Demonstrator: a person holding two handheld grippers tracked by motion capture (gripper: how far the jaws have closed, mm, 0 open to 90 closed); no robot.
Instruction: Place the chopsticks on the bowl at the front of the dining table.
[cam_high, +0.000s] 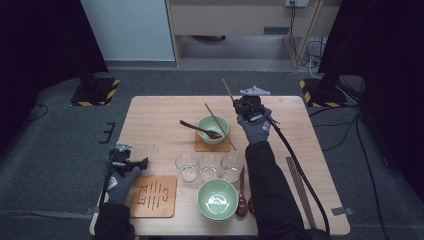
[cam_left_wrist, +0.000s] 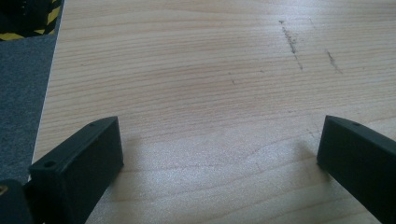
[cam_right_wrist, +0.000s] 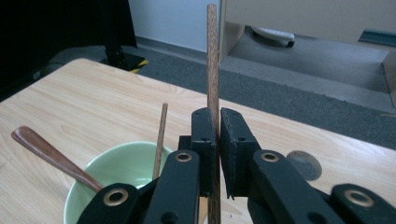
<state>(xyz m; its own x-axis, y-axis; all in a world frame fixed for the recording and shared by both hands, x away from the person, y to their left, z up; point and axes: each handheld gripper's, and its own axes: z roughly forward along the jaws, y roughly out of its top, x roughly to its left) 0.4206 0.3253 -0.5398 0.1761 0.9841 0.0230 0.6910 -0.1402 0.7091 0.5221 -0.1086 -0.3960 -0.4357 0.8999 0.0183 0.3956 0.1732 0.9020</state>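
Fingers (cam_right_wrist: 205, 140) of the right gripper (cam_right_wrist: 216, 140) pinch a brown chopstick (cam_right_wrist: 212, 60), which rises straight up between them in the right gripper view; in the high view the stick (cam_high: 227, 90) slants up and back from the gripper (cam_high: 246, 106) over the far right part of the desk (cam_high: 155, 115). Just beside it a green bowl (cam_high: 213, 128) sits on a small brown mat (cam_high: 200, 146), with a wooden spoon (cam_high: 200, 129) and a second chopstick (cam_high: 217, 125) leaning across its rim. Nearer the front edge stand three clear glasses (cam_high: 209, 166) in a row, then another green bowl (cam_high: 217, 199), two dark spoons (cam_high: 242, 200) and a patterned mat (cam_high: 153, 196). More sticks (cam_high: 300, 190) lie along the right edge.

Spread wide, the left gripper's (cam_high: 125, 161) fingers (cam_left_wrist: 79, 163) hover over bare wood at the left edge, holding nothing.

The pinched chopstick's lower end is hidden behind the fingers, and the person's sleeve (cam_high: 270, 190) covers part of the desk beside the spoons.
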